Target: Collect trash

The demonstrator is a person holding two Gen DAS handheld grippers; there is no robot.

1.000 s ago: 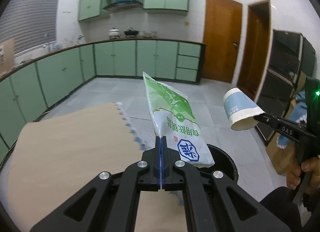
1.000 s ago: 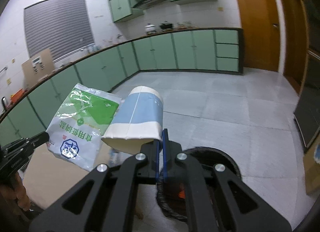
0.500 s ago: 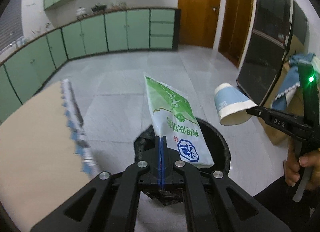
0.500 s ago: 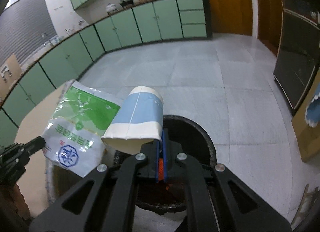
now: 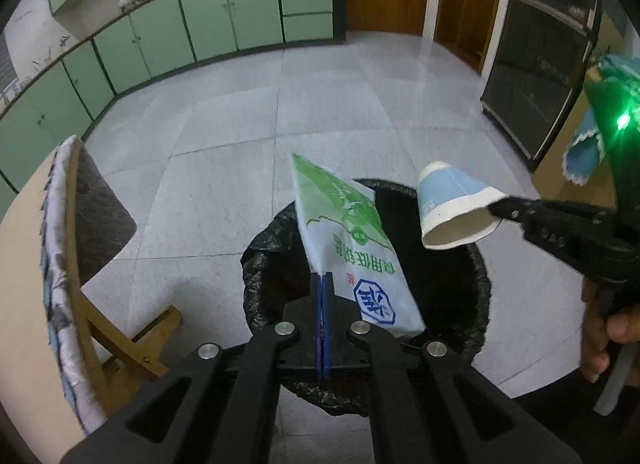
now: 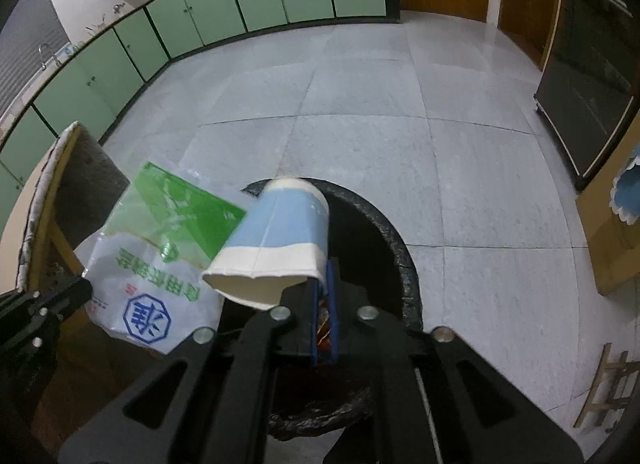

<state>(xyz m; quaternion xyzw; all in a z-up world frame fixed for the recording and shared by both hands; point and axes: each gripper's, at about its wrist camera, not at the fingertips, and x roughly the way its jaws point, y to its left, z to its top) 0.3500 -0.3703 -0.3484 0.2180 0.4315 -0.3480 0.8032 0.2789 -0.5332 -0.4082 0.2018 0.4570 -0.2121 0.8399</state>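
The left gripper has its jaws pressed together on the lower edge of a green-and-white plastic bag, which stands up from the fingertips and leans to the right. The bag hangs directly over the open mouth of a round trash bin lined with a black bag; the liner's crumpled rim shows on the left and right of the gripper body. In the right wrist view the same bag sits to the left of the cup, its near corner at the tip of the left gripper.

The right gripper is clamped on the rim of a blue-and-white paper cup; the cup lies tilted on its side with its open mouth toward the camera and its base pointing far. From the left wrist view the cup is held out over the bin's right half, just beside the bag's right edge but apart from it, with the right gripper pinching its rim from the right.

The bin stands on a grey tiled floor that lies open on the far and right sides. On the left, a table edge with a patterned cover stands near the bin. Green cabinets line the far wall, well apart. A dark glass-front cabinet stands at far right.
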